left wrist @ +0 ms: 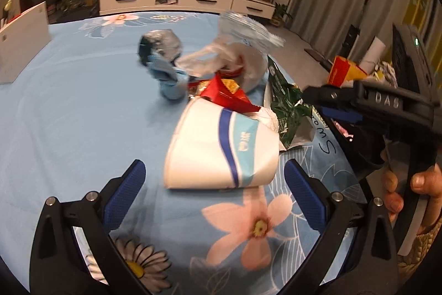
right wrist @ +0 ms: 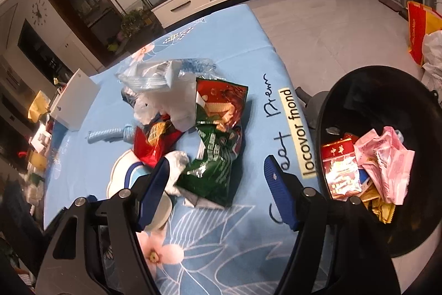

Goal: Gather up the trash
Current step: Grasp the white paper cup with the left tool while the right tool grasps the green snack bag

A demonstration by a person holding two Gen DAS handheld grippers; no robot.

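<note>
Your left gripper (left wrist: 214, 192) is hanging wide open and empty, just short of the tipped paper cup (left wrist: 221, 145). Your right gripper (right wrist: 216, 188) is gaping empty over the green snack bag (right wrist: 218, 145), beside the black bin (right wrist: 386, 101).

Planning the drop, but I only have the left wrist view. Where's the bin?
Observer: A black bin stands just off the floral tablecloth, to the right of the right gripper in its wrist view.
Operator: Anything in it?
Observer: Yes, a red cigarette pack and a crumpled pink wrapper, among other scraps.
Operator: Is the right gripper carrying anything?
Observer: No. Its jaws are open and empty, aimed toward the green snack bag.
</note>
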